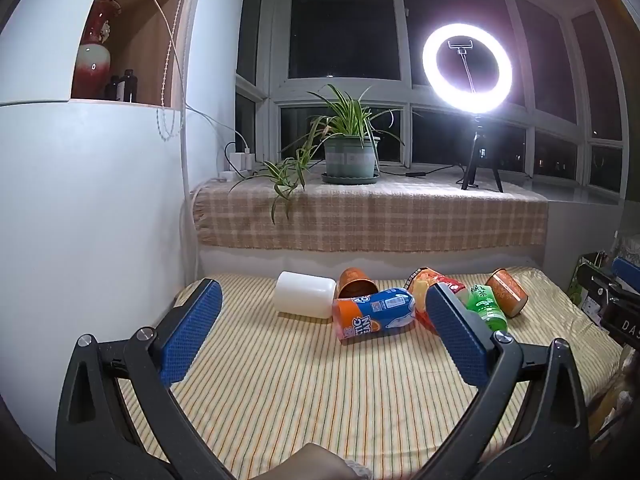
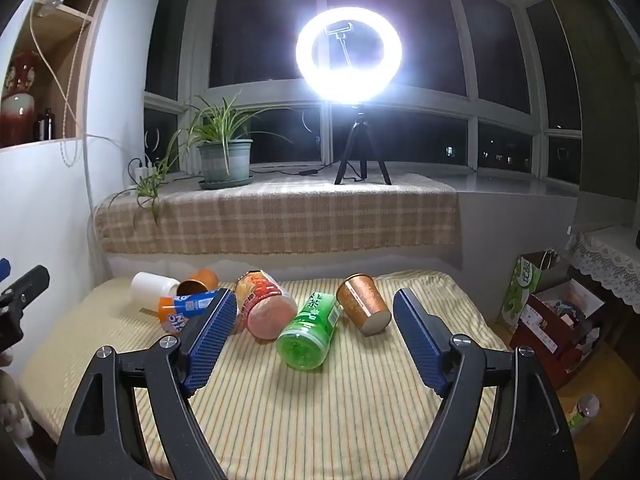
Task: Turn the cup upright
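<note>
Several cups lie on their sides on a striped table [image 1: 320, 392]. From left: a white cup [image 1: 305, 294], an orange-brown cup [image 1: 356, 282], a blue and orange cup [image 1: 374, 314], a red and orange cup [image 1: 422, 292], a green cup [image 1: 486, 306] and a copper cup [image 1: 507, 292]. In the right wrist view I see the white cup [image 2: 154, 287], blue and orange cup [image 2: 182, 310], red cup [image 2: 264, 306], green cup [image 2: 310, 330] and copper cup [image 2: 364, 304]. My left gripper [image 1: 322, 304] is open and empty, short of the cups. My right gripper [image 2: 314, 308] is open and empty, in front of the green cup.
A checked cloth covers the window ledge [image 1: 368, 220] behind the table, with a potted plant [image 1: 350, 152] and a lit ring light on a tripod [image 1: 468, 68]. A white cabinet [image 1: 88, 200] stands left. Boxes and bags [image 2: 556, 316] crowd the floor at right.
</note>
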Demonstrator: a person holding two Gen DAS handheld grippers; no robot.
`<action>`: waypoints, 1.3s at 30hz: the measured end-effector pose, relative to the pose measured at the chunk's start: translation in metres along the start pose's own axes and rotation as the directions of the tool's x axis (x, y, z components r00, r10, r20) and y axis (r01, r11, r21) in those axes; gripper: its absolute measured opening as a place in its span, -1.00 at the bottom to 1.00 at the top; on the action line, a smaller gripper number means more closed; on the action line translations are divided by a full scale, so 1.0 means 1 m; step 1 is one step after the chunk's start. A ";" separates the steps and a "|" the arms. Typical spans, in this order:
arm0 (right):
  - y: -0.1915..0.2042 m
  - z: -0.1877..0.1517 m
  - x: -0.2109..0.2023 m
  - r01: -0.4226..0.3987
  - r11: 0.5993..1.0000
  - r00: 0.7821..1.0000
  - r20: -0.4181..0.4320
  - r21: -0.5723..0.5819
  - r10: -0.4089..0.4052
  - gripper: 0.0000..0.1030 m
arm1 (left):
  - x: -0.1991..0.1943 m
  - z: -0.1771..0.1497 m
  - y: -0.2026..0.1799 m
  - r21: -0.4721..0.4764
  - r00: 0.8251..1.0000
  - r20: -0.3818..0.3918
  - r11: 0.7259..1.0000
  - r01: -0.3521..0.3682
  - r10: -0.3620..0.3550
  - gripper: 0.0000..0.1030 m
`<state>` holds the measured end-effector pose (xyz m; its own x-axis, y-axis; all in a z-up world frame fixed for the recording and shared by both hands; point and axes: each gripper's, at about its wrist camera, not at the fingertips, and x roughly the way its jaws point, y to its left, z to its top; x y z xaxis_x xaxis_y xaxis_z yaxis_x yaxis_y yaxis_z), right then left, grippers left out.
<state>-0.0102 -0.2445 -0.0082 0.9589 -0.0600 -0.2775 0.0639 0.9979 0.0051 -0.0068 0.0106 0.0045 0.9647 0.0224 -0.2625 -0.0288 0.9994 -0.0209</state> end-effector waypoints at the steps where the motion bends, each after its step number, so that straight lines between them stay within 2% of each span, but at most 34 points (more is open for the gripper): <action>1: 0.000 0.000 0.000 0.001 1.000 1.000 0.003 0.000 -0.001 0.56 | 0.000 0.000 0.000 0.001 1.000 0.000 1.000 0.001 -0.001 1.00; 39: -0.004 0.001 0.001 0.019 1.000 1.000 0.011 -0.002 -0.019 0.56 | 0.001 -0.001 0.003 0.007 1.000 -0.005 1.000 0.002 -0.002 1.00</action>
<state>-0.0086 -0.2482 -0.0072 0.9605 -0.0793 -0.2669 0.0816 0.9967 -0.0025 -0.0064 0.0139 0.0033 0.9634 0.0206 -0.2673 -0.0255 0.9996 -0.0149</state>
